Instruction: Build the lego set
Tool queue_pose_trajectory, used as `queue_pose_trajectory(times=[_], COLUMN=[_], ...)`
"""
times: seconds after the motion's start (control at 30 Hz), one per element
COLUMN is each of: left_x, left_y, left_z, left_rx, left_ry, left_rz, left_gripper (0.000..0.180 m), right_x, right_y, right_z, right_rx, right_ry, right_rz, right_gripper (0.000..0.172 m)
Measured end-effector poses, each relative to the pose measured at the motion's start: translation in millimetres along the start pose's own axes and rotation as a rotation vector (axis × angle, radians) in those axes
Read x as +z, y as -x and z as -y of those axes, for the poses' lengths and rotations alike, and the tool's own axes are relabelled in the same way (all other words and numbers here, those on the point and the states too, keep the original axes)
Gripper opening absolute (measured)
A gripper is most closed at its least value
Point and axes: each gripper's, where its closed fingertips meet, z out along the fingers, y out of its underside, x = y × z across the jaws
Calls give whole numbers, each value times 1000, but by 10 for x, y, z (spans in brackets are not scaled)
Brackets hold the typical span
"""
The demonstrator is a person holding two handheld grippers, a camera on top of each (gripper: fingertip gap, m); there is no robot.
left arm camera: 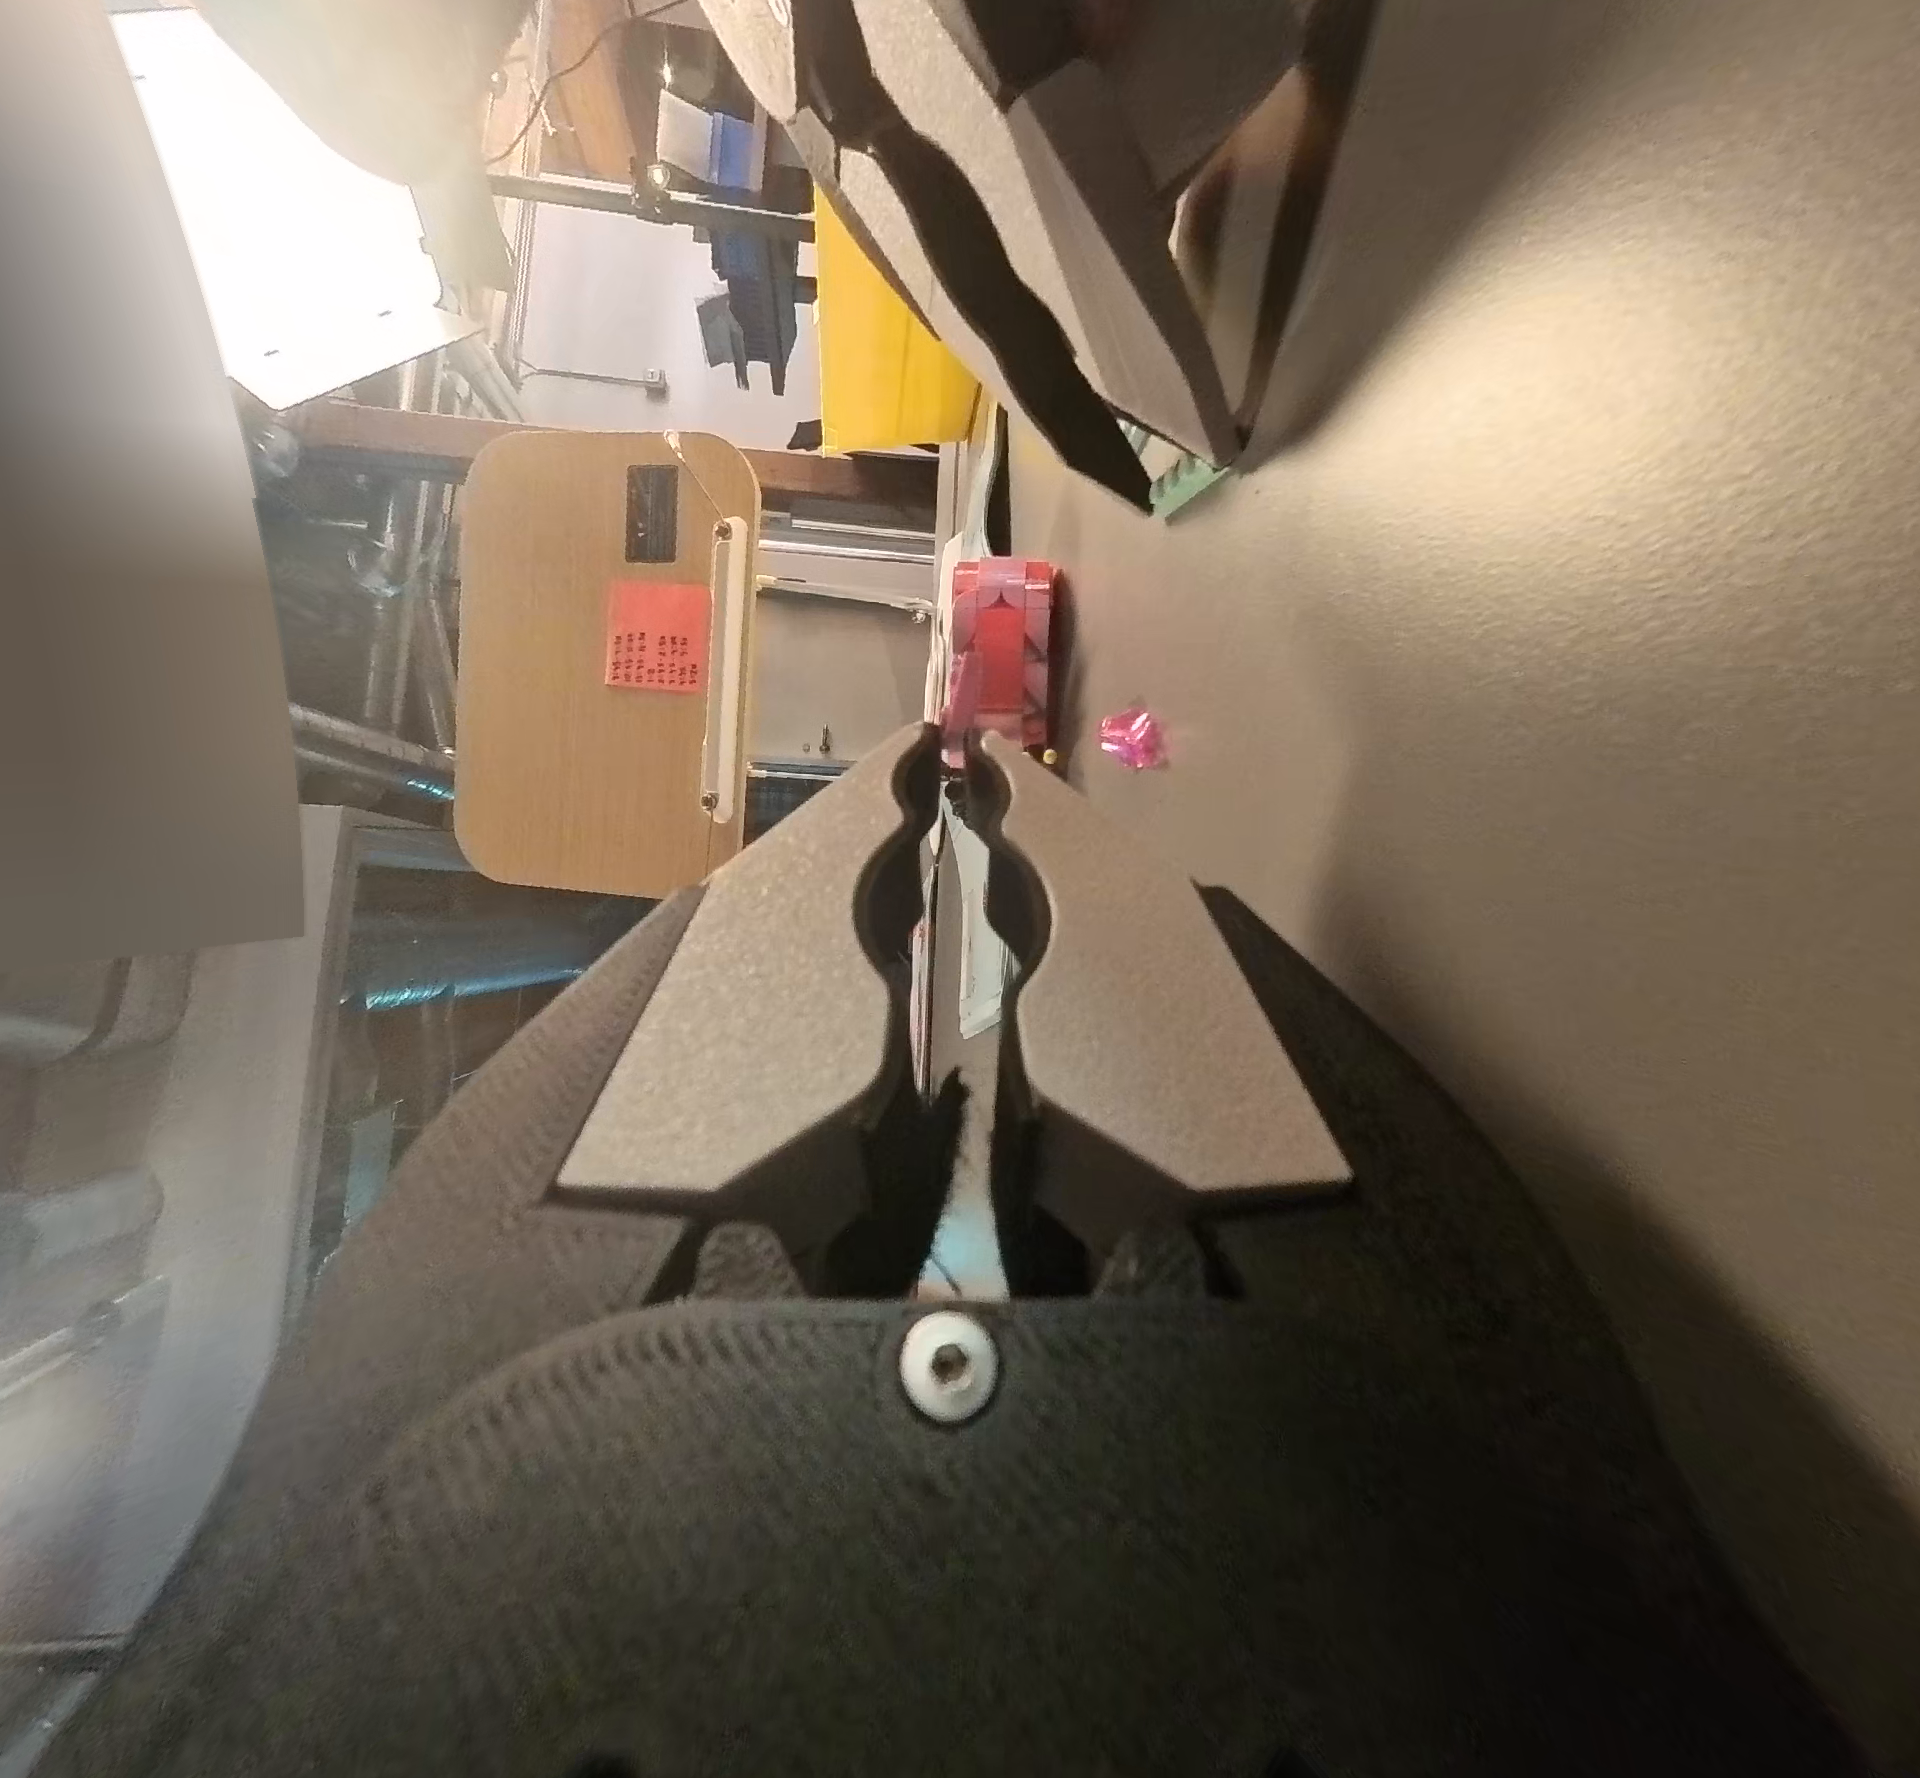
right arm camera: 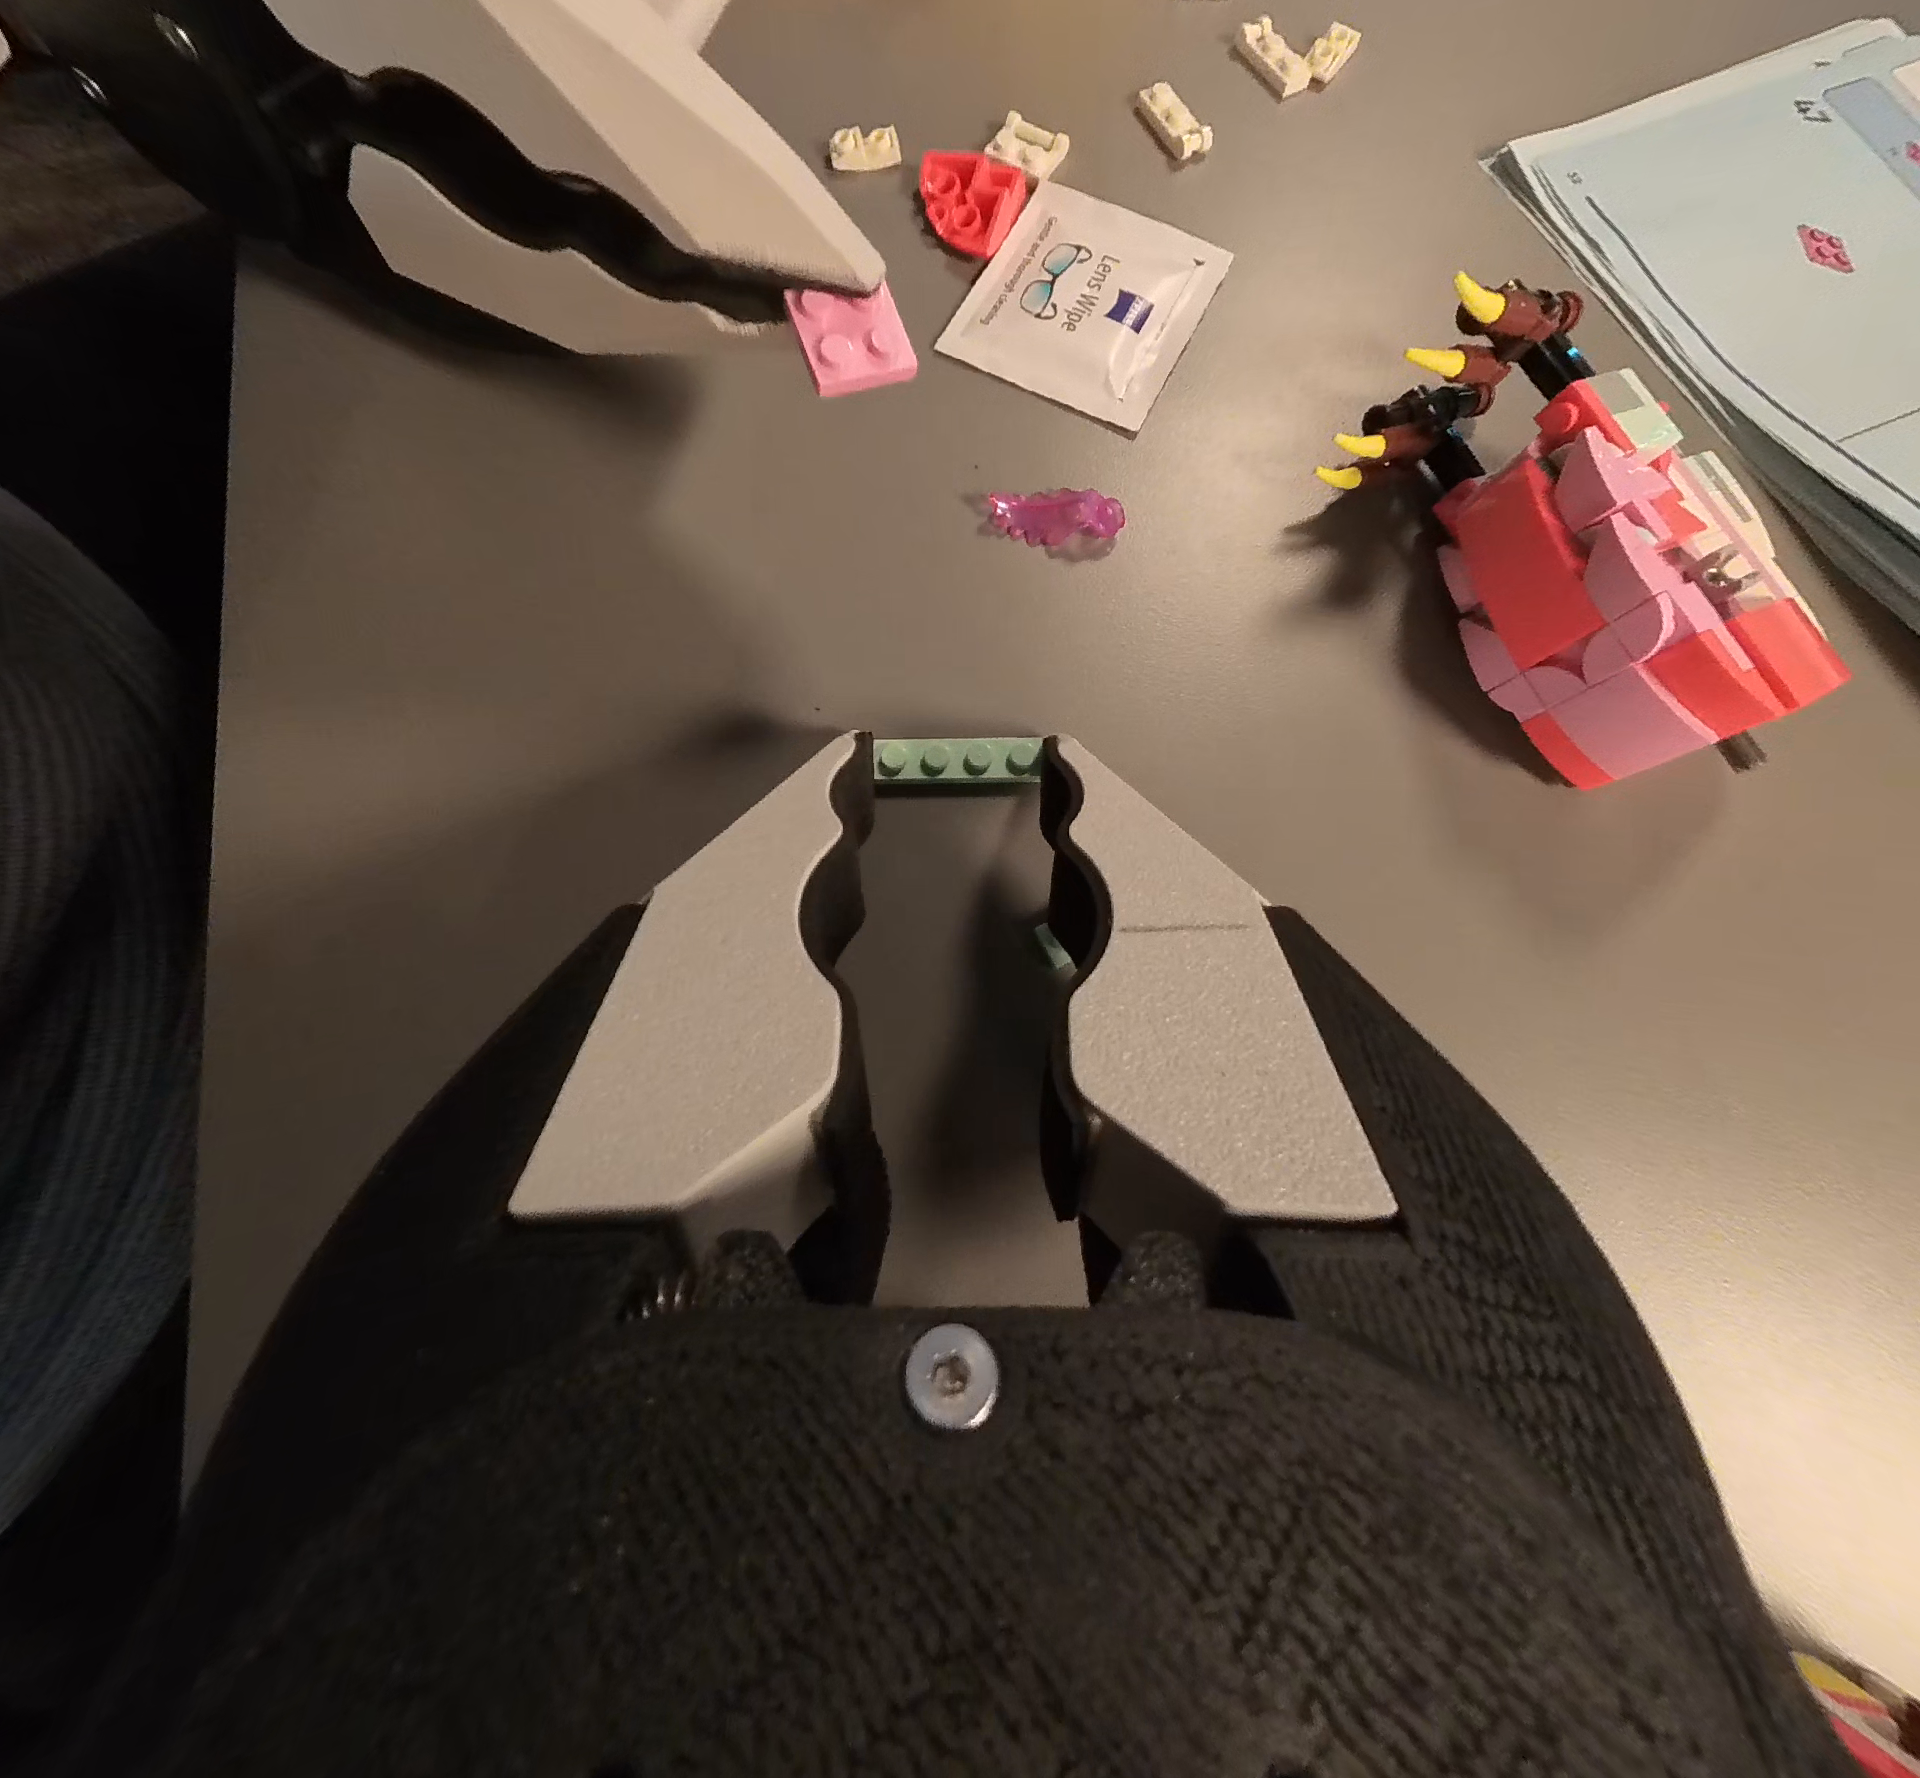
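While your right gripper (right arm camera: 958,760) fingers clamp the green 1x4 plate (right arm camera: 956,758) end-to-end, long axis 9-to-3, your left gripper (right arm camera: 821,300) at 11 o'clock pinches a pink plate (right arm camera: 852,341) above the counter (right arm camera: 623,585).

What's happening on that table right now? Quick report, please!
Left gripper pinching a pink plate by its edge. Right gripper closed end to end on a green four-stud plate at the grey table. Pink clear piece lies ahead, apart.
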Motion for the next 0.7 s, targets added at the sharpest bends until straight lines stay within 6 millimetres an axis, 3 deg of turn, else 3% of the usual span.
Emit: queue_pose_trajectory(times=[0.33,0.57,0.7], left_x=[1,27,36], left_y=[-39,-54,-110], left_z=[1,0,12], left_rx=[11,17,13], left_ry=[-5,-10,-13], left_rz=[-14,-13,-46], left_gripper=[3,3,3], right_x=[0,-78,-79], right_y=[-29,-42,-12], right_z=[31,346,417], right_rx=[0,18,17], right_ry=[4,-150,-210], right_rz=[11,65,113], right_gripper=[30,30,29])
